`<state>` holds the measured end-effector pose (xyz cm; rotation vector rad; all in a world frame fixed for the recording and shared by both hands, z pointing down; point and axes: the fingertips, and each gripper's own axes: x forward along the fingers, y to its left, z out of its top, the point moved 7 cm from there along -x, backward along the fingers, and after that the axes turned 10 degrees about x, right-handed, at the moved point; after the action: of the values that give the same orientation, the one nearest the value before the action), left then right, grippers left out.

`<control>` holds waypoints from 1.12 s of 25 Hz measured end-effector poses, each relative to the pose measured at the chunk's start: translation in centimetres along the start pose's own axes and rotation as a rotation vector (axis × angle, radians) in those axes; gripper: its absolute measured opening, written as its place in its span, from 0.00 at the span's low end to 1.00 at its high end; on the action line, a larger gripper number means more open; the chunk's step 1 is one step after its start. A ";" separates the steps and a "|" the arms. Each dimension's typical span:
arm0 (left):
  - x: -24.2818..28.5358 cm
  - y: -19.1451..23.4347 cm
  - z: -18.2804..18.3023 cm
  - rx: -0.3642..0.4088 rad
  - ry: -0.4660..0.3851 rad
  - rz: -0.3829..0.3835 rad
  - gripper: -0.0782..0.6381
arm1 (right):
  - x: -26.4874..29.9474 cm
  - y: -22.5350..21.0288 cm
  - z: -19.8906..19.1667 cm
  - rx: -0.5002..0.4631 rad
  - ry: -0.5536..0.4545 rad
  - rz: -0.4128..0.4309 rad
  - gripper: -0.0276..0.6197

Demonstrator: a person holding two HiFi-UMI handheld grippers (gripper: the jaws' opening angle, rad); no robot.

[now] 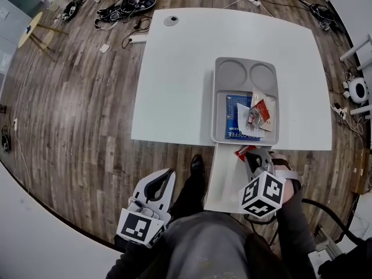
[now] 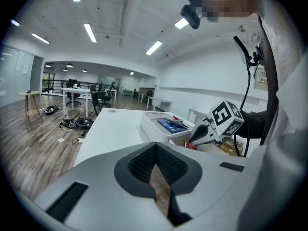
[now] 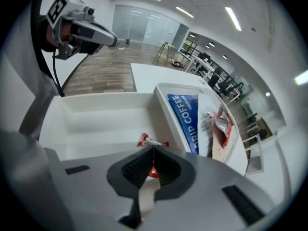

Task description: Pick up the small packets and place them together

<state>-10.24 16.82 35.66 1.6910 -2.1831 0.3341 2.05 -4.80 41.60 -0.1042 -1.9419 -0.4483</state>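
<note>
My right gripper [image 1: 250, 154] [image 3: 153, 151] is shut on a small red packet [image 1: 243, 150] [image 3: 152, 142] over the open white box [image 1: 224, 182] [image 3: 96, 119] that sits below the table's near edge. Beyond it on the table lies the grey tray [image 1: 219, 100] [image 3: 161, 98]. It holds a blue drip coffee packet [image 1: 236, 120] [image 3: 186, 114], a red packet [image 1: 263, 110] [image 3: 223, 124] and pale sachets. My left gripper [image 1: 160, 182] [image 2: 155, 146] hangs low at the left, beside the person's leg, shut with nothing in it. The left gripper view also shows the right gripper [image 2: 211, 129].
The white table [image 1: 180, 68] has a round grommet [image 1: 170, 20] at its far left. Cables and gear [image 1: 125, 7] lie on the wooden floor behind it, with a small round table [image 1: 29, 29] to the far left. The tray's two round wells [image 1: 247, 76] hold nothing.
</note>
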 end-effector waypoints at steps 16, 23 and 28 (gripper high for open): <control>0.1 0.0 0.1 0.000 -0.005 0.000 0.10 | 0.4 0.8 -0.4 -0.073 0.071 -0.047 0.05; 0.1 0.0 0.0 -0.001 -0.004 0.004 0.10 | 2.0 -0.2 -1.8 -0.195 0.254 -0.123 0.05; 0.2 0.2 -0.2 -0.004 -0.004 0.009 0.10 | 1.9 2.3 -1.2 -0.254 0.204 -0.012 0.05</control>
<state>-10.46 16.80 35.91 1.6818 -2.1928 0.3290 2.93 -3.36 44.36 -0.2022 -1.6801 -0.6864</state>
